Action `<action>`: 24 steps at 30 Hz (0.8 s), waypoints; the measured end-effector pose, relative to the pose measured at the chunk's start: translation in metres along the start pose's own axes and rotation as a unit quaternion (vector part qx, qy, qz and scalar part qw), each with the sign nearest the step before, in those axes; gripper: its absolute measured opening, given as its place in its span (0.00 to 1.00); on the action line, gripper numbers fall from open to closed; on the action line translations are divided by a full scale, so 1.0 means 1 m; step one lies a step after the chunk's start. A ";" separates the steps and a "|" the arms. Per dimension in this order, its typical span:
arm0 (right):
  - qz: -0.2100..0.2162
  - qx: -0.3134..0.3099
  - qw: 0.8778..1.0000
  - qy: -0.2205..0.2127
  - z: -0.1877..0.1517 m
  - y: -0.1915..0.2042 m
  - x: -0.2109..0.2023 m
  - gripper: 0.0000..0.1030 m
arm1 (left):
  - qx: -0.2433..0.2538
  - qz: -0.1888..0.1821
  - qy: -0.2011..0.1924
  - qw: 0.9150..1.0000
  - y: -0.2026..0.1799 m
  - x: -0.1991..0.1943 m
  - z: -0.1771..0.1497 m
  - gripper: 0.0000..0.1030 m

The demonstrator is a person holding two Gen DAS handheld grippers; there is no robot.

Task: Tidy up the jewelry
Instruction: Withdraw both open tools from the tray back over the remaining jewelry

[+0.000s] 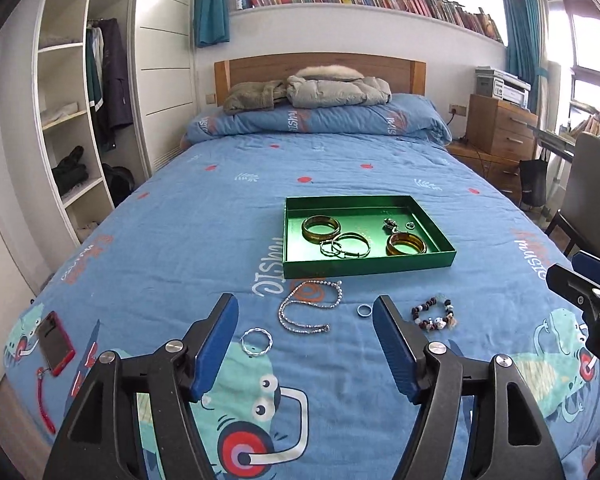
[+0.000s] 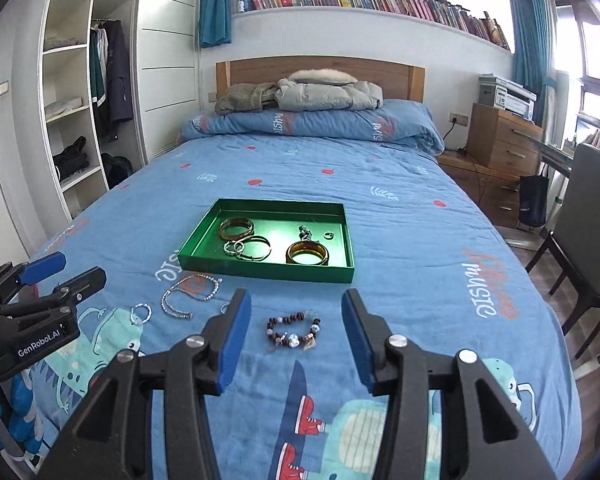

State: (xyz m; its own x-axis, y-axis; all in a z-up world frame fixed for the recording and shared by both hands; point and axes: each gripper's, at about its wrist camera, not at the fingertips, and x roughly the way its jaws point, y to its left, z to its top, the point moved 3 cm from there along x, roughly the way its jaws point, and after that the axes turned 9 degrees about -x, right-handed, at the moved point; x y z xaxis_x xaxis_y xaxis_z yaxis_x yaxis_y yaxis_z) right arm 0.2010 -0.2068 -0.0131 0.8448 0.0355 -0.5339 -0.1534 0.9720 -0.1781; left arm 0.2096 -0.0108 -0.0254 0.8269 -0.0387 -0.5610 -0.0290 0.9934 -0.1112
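Blue bedding (image 1: 204,216) carries a green tray (image 1: 364,266) mid-bed, already holding bangles (image 1: 321,229) and rings. Loose pieces lie just near of it: a chain (image 1: 308,306), a twisted ring (image 1: 256,342) at left, a small blue ring (image 1: 363,310), and a bead bracelet (image 2: 294,330) at right. All look light; the chain is limp and should be pinched mid-strand, the bracelet across its beads. Left gripper (image 1: 304,344) and right gripper (image 2: 296,338) hover with fingers apart, holding nothing.

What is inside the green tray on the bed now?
Inside the green tray: two amber bangles, linked thin metal hoops, a small ring and a small silvery piece too small to identify. Nothing covers them.
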 end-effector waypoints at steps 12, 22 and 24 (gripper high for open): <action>-0.027 -0.004 0.999 -0.025 -0.026 0.020 -0.087 0.45 | -0.011 0.012 -0.034 0.999 0.013 -0.073 -0.022 0.82; -0.041 -0.001 0.998 -0.047 -0.039 0.032 -0.134 0.45 | -0.020 0.033 -0.071 0.997 0.032 -0.121 -0.031 0.86; -0.045 -0.001 0.998 -0.050 -0.041 0.033 -0.142 0.45 | -0.024 0.034 -0.078 0.996 0.036 -0.128 -0.033 0.86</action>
State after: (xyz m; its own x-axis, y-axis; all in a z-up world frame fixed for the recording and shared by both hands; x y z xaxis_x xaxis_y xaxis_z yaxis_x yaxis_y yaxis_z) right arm 0.0551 -0.1891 0.0224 0.9022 -0.0282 -0.4304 -0.0757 0.9720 -0.2224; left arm 0.0842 0.0262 0.0152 0.8996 0.0487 -0.4339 -0.1109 0.9866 -0.1193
